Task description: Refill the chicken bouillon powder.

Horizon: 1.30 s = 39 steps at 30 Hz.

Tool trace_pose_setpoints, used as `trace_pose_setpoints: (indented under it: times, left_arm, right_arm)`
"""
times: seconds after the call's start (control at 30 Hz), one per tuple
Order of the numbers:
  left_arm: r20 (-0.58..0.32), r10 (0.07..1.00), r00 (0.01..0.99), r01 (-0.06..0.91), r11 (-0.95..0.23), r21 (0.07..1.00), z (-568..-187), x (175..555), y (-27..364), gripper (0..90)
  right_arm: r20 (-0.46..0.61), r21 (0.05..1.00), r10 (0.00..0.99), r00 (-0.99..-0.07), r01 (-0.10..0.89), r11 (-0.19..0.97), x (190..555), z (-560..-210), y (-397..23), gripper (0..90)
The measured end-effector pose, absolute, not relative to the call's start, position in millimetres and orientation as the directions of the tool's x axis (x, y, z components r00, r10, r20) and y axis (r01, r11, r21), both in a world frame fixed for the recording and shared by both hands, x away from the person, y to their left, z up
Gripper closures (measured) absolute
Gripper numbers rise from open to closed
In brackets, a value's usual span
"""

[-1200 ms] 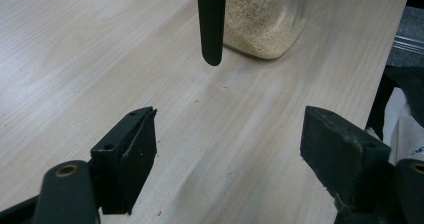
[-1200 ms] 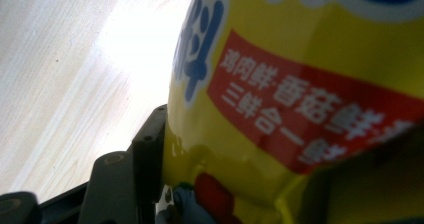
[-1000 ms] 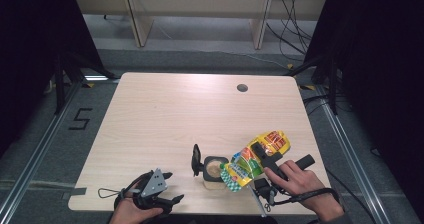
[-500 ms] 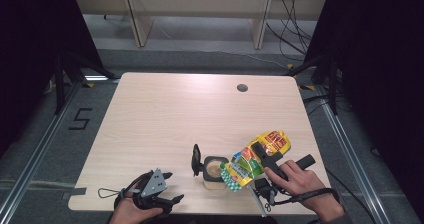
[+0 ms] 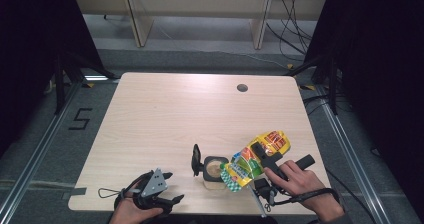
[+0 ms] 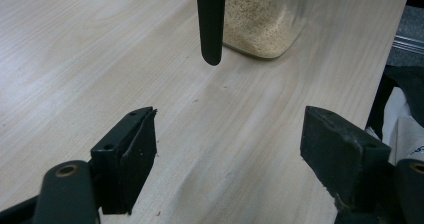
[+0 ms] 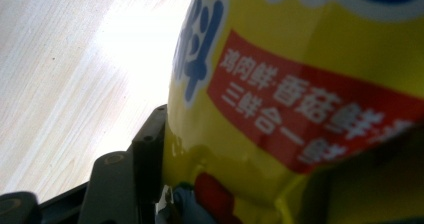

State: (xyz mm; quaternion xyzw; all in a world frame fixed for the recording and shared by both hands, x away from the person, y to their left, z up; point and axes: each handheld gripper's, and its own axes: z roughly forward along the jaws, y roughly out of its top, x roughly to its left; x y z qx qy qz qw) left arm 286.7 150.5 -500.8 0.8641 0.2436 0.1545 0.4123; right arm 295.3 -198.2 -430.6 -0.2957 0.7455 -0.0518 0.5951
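Pouch (image 5: 252,159), soft and crinkly, sits tilted over the jar (image 5: 214,170); my right gripper (image 5: 260,151) clamps its middle, left gripper (image 5: 159,193) jaws released beside the jar.

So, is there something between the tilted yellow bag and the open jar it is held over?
Nothing visible stands in the way. The right gripper holds the yellow bag tilted, its low end at the rim of the jar. The flipped-up black lid stands on the far side.
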Motion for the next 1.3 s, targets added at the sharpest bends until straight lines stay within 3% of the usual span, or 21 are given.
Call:
trace_pose_setpoints:
  times: [0.8,1.3]
  left_arm:
    - [0.061,0.538,0.841,0.293,-0.546,0.785,-499.7,287.0,151.4,22.1]
    - [0.062,0.538,0.84,0.293,-0.547,0.784,-499.7,287.0,151.3,22.1]
  right_arm:
    - [-0.843,-0.449,-0.529,-0.098,-0.414,0.792,292.2,-430.3,-192.7,40.4]
    - [-0.846,-0.446,-0.52,-0.123,-0.372,0.814,294.6,-431.7,-197.3,40.4]
